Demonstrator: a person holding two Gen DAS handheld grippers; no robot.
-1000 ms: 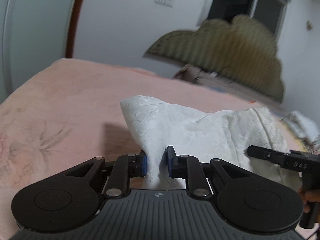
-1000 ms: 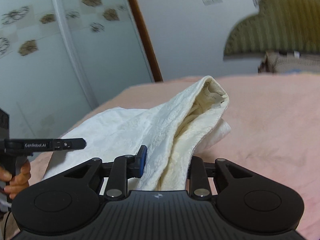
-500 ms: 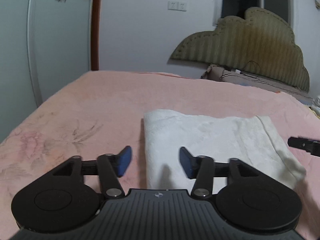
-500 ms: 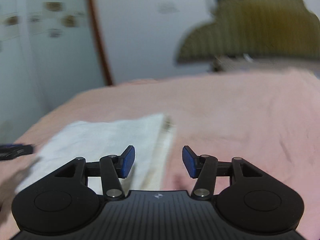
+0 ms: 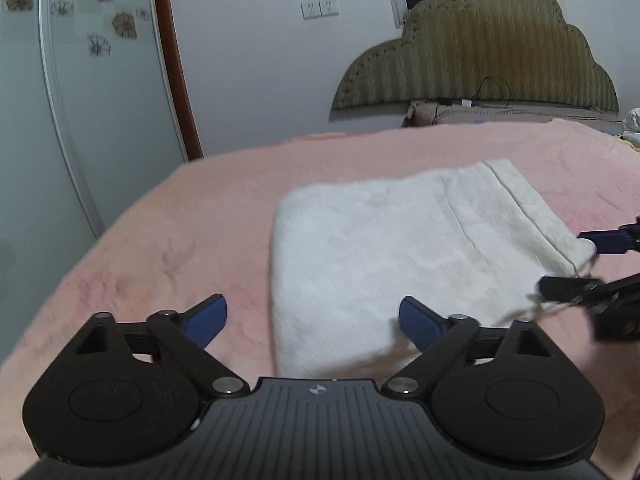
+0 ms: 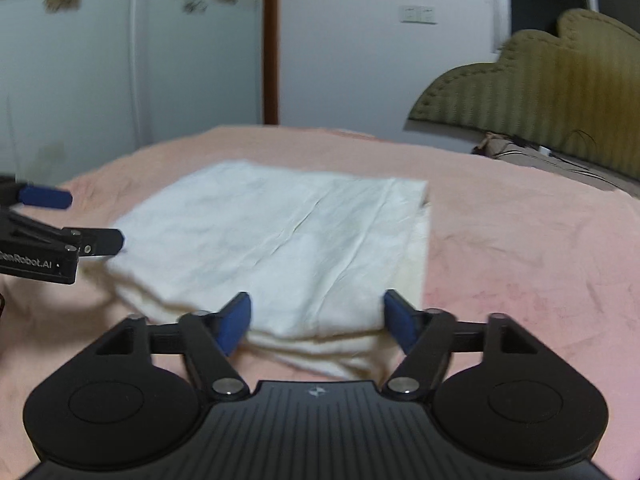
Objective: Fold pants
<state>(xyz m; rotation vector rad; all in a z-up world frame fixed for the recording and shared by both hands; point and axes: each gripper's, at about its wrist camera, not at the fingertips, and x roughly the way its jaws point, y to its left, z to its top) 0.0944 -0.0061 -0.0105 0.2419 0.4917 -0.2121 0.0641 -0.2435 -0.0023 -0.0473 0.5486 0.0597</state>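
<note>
White pants (image 5: 400,248) lie folded into a flat rectangle on the pink blanket (image 5: 180,240) of the bed, several layers stacked, thick folded edge nearest both cameras. Left claw (image 5: 312,320) is released: its jaws have just been opening and stand wide apart, blue pads touching nothing; the near left corner of the pants sits in the gap between them, one pad over bare blanket, the other over the cloth's near edge. Right claw (image 6: 316,320) is released too, jaws just been opening, a bit less wide; the near edge of the pants lies between the pads with no pad pressing on it. In the left wrist view the right claw (image 5: 576,260) comes in from the right edge, jaws apart, at the near right corner of the pants, with a frayed drawstring (image 5: 560,300) trailing across its lower finger. In the right wrist view the left claw (image 6: 92,220) pokes in from the left edge, open, just beside the left side of the pants. A seam line runs across the top layer. Behind: an olive scalloped headboard (image 5: 480,48), white wall with switches (image 5: 320,9), brown door frame (image 5: 176,60), a panel with flower prints (image 5: 96,20). Right wrist view is slightly blurred.
</note>
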